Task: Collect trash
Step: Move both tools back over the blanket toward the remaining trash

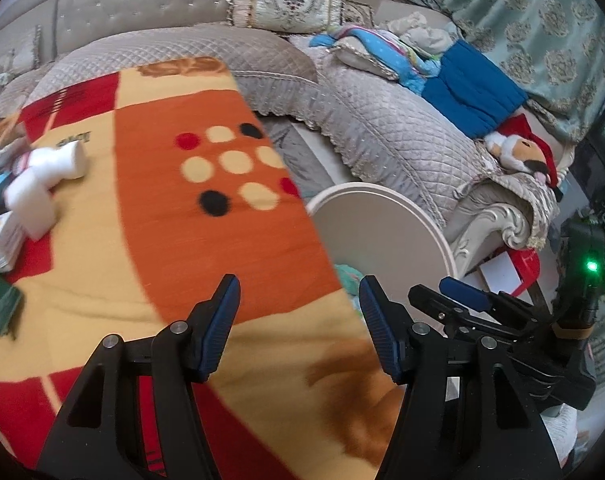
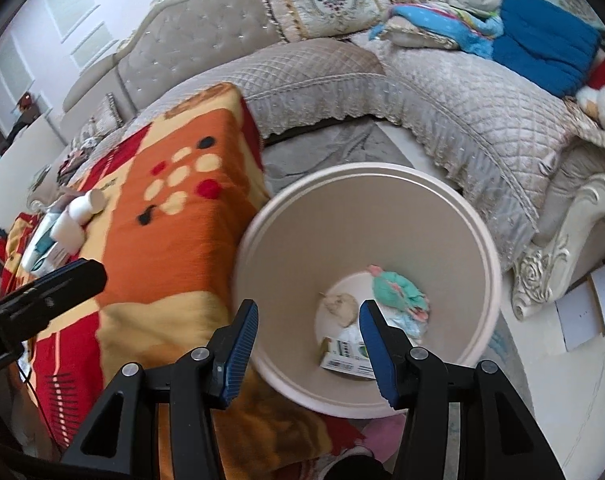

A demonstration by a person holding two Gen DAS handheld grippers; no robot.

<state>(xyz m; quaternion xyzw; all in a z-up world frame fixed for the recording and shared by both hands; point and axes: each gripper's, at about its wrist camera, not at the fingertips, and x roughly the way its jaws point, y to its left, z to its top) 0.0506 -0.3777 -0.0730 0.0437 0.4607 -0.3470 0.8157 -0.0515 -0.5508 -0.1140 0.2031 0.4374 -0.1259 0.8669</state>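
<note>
We've got our left gripper (image 1: 298, 300) w/ jaws apart & empty over the blanket (image 1: 206, 240), right gripper (image 2: 308, 322) likewise parted, empty above the bin (image 2: 454, 216) w/ trash (image 2: 398, 290) inside, more white tubes (image 1: 50, 176) on blanket.

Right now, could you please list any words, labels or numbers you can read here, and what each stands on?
None is legible.
Carton in the bin: barcode and print, too small.
Blanket: dark lettering by the white rolls, blurred.
Boxes on the blanket: print blurred.
</note>
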